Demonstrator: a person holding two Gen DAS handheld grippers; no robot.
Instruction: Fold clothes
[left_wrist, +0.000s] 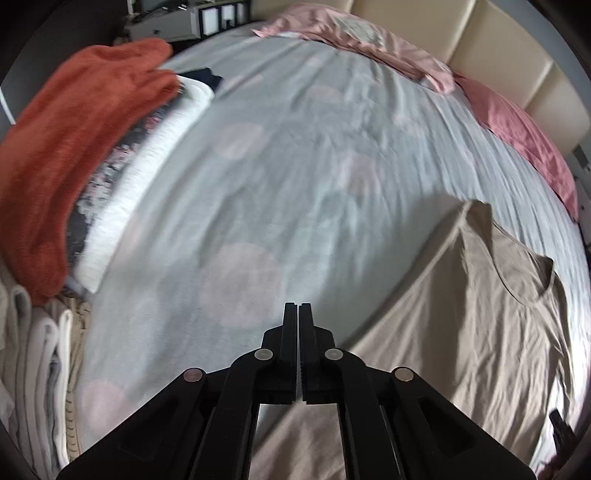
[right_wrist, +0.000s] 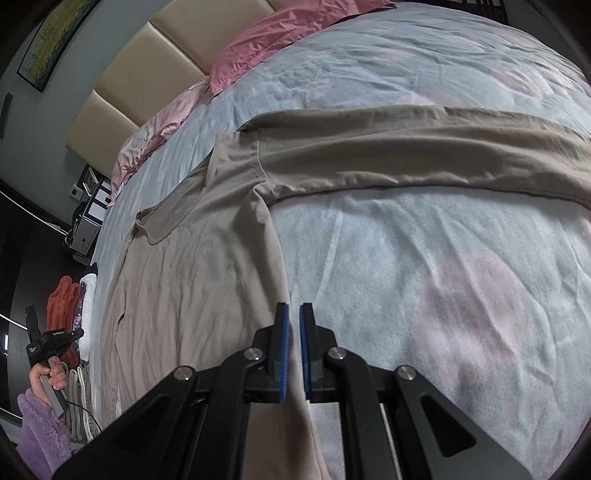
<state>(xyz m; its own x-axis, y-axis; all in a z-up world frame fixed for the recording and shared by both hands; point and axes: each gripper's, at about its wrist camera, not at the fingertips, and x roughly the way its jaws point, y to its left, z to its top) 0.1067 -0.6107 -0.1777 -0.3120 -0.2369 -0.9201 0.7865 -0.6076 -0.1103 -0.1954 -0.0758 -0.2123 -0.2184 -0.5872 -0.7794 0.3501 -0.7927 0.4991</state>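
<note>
The bed (right_wrist: 443, 258) fills nearly everything, its pale grey-blue cover with faint pink circles rumpled from edge to edge, pink pillows (right_wrist: 266, 48) up by the padded headboard (right_wrist: 122, 85). Spread flat across it lies the taupe long-sleeved shirt (right_wrist: 192, 288), front up as far as I can judge. Its long axis runs from the hem, down near the claws, up to the neckline (right_wrist: 166, 221), which points toward the headboard. One sleeve (right_wrist: 424, 151) is stretched straight out sideways, crossing the bed at about a right angle to the body.

The shirt's side edge runs just under and to the left of the right claw (right_wrist: 294, 350), so the right hand is plainly the nearer one to that outstretched sleeve and side seam. Its blue-padded jaws stand a narrow gap apart with nothing between them. The left claw (left_wrist: 297, 347) hovers over bare cover with the shirt's body off to its right; its jaws are pressed together and empty. The person's hand (right_wrist: 48, 373) grips its handle out beyond the shirt's far side.

Off the left claw's side sits a stack of folded things, a rust-orange fleece (left_wrist: 74, 147) on top of a white knit (left_wrist: 147, 177). Flat and unfolded as the shirt lies, folding that sleeve in over the body looks the likely coming move, and it falls to the right
</note>
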